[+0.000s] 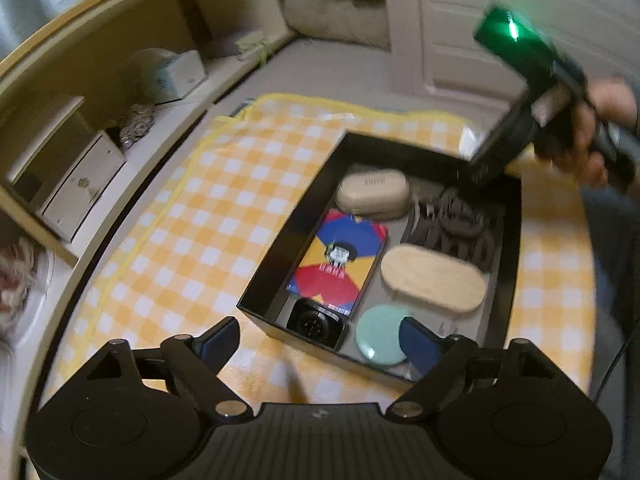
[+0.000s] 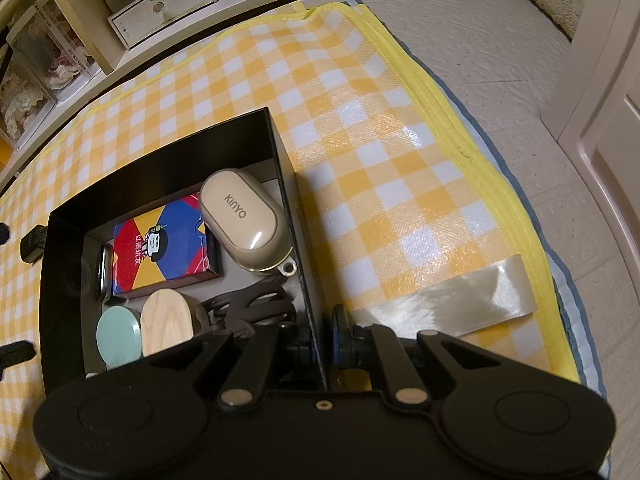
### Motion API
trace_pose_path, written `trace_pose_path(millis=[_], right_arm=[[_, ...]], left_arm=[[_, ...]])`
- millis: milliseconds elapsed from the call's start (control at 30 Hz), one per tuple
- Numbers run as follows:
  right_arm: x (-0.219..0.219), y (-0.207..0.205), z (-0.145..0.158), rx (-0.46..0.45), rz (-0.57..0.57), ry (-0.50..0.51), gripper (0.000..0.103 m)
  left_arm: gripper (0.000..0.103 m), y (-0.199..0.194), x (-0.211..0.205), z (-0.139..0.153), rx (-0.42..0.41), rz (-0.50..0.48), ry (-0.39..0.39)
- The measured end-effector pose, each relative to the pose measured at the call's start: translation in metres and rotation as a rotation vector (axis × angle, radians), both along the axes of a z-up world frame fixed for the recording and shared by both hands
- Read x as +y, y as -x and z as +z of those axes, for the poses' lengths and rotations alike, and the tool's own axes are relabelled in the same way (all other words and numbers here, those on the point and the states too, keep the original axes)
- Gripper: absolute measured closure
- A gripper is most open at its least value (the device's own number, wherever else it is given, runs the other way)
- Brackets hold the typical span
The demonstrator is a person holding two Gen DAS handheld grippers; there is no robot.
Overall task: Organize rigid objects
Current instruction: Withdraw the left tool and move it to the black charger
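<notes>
A black open box (image 1: 296, 220) (image 2: 160, 172) sits on a yellow checked mat. It holds a beige KINYO case (image 1: 374, 194) (image 2: 240, 220), a colourful card box (image 1: 340, 260) (image 2: 160, 248), a wooden oval (image 1: 434, 278) (image 2: 166, 322), a mint disc (image 1: 378, 336) (image 2: 118, 336), a black watch (image 1: 316, 322) and a dark cord (image 1: 460, 216) (image 2: 256, 308). My left gripper (image 1: 324, 340) is open at the box's near corner, one finger over the mint disc. My right gripper (image 2: 320, 336) is shut on the box's right wall (image 2: 298, 248); it also shows in the left wrist view (image 1: 480, 172).
The checked mat (image 2: 380, 140) lies on a pale quilted surface, with a strip of clear tape (image 2: 460, 300) at its near right. A wooden shelf with a small white drawer unit (image 2: 164, 6) (image 1: 84, 184) runs along the far side. A white door (image 2: 608, 120) stands at right.
</notes>
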State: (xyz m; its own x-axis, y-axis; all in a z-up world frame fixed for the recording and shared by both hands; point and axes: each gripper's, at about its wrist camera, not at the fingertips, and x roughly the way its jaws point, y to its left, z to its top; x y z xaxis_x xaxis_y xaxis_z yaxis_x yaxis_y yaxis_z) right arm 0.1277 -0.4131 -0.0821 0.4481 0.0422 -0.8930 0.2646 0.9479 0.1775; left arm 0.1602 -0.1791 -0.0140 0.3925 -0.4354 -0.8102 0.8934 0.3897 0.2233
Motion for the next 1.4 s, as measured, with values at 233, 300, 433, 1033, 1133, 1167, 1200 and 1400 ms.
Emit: trace_pose_path(millis=[233, 300, 433, 1033, 1133, 1167, 1200, 1400], right_arm=[[0.0, 0.0, -0.001, 0.0, 0.001, 0.0, 0.095], [0.0, 0.001, 0.0, 0.0, 0.001, 0.0, 0.095], [0.0, 0.0, 0.0, -0.001, 0.001, -0.001, 0.095], [-0.002, 0.0, 0.002, -0.001, 0.003, -0.001, 0.095], [-0.002, 0.0, 0.002, 0.0, 0.003, -0.001, 0.095], [-0.002, 0.0, 0.003, 0.0, 0.003, -0.001, 0.095], [-0.002, 0.001, 0.003, 0.0, 0.003, -0.001, 0.095], [-0.003, 0.0, 0.003, 0.0, 0.003, -0.002, 0.095]], left_arm=[[0.002, 0.01, 0.011, 0.02, 0.062, 0.104, 0.153], [0.0, 0.015, 0.014, 0.025, 0.069, 0.125, 0.184], [0.0, 0.023, 0.021, 0.032, 0.089, 0.177, 0.247], [0.0, 0.041, 0.061, 0.038, 0.119, 0.411, 0.451], [0.0, 0.037, 0.073, 0.035, 0.113, 0.463, 0.48], [0.0, 0.035, 0.078, 0.034, 0.105, 0.489, 0.492], [0.0, 0.033, 0.084, 0.033, 0.096, 0.519, 0.504], [0.0, 0.009, 0.117, 0.024, 0.05, 0.69, 0.545]])
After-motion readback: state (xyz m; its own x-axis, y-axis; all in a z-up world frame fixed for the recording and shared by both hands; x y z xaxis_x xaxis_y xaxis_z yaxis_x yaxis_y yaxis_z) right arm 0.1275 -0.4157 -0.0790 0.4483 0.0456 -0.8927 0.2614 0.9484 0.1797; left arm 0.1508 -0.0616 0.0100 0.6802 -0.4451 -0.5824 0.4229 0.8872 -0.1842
